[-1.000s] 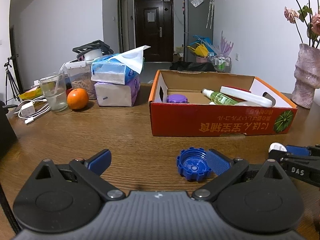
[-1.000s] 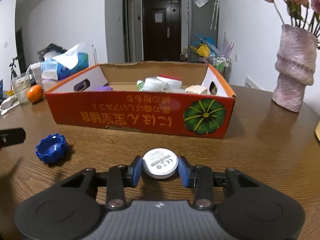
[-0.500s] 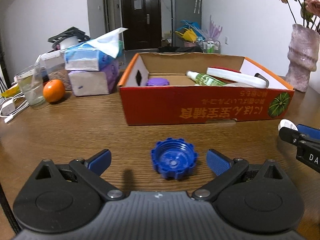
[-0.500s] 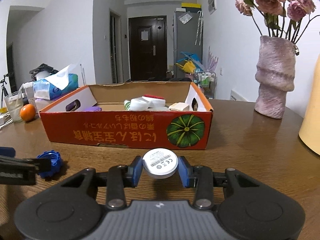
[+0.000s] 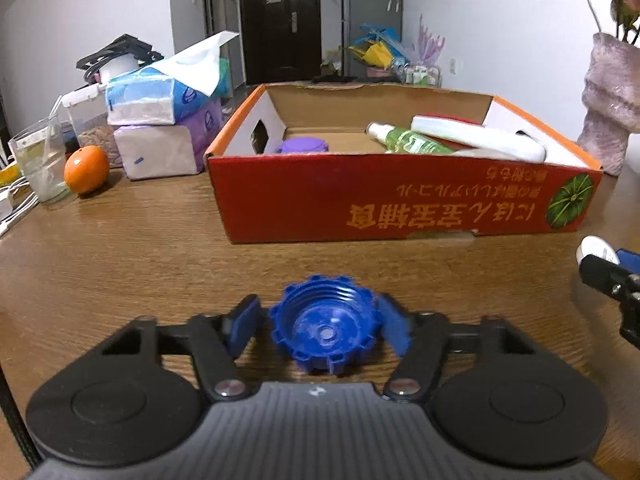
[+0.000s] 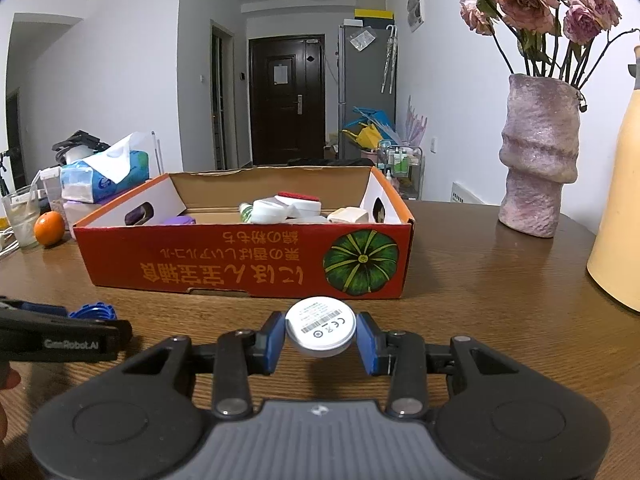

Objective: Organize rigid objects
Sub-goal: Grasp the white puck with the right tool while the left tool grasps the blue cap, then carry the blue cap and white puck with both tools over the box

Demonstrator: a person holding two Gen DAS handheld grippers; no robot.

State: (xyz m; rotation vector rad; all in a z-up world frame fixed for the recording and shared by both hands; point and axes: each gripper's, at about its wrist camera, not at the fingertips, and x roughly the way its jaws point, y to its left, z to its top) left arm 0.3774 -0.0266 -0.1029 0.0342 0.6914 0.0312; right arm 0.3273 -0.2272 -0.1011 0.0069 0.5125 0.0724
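In the left wrist view, your left gripper (image 5: pixel 322 326) has just been closing around the blue cap (image 5: pixel 325 326), which lies open side up on the wooden table (image 5: pixel 132 248), near the front of the orange cardboard box (image 5: pixel 404 204). The right pad appears to meet the cap's notched rim; the left pad looks a hair short of it, so I judge the grip not yet seated. The cap should be light, stiff plastic; its ridged rim gives good purchase, so take it across the widest part, pads flat on opposite ridges. The box already contains a purple lid (image 5: pixel 303 146), a green spray bottle (image 5: pixel 408 141) and a white bottle (image 5: pixel 478 139). In the right wrist view, your right gripper (image 6: pixel 320 337) is clamped on a white round device (image 6: pixel 320 330), held by its edges clear above the table, just before the box front. That device is smooth-sided and likely slippery, so hold it square. The left gripper's finger (image 6: pixel 64 338) enters at the left edge, with the cap partly hidden behind it.
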